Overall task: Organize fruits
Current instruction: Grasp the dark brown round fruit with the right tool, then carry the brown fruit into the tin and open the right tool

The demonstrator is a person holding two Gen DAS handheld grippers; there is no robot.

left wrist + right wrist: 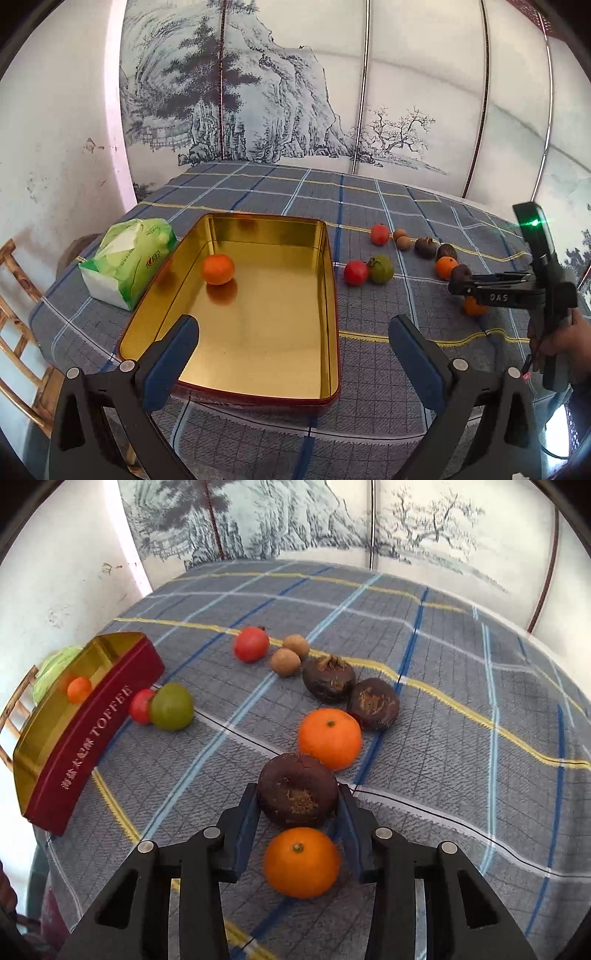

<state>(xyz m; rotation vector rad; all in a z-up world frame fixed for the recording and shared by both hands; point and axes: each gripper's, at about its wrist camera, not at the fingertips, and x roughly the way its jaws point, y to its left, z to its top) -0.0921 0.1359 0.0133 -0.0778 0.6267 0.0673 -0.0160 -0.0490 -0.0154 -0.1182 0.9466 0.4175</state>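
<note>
Left gripper (291, 347): jaws spread wide, nothing between the pads, hovering level and pointing forward. Right gripper (297, 805): jaws closed in on a dark brown fruit (297, 792), both pads touching its sides, angled down. Person's right hand (557, 336) wraps the handle.

Rectangular gold-lined metal tin (258, 325): glossy, mirror-smooth inside. Checked grey-blue woven cloth (443, 686) over the bench: matt, textured. Dark brown round fruit (297, 791): rough, cracked skin. Green tissue pack (127, 258): shiny plastic wrap.
</note>
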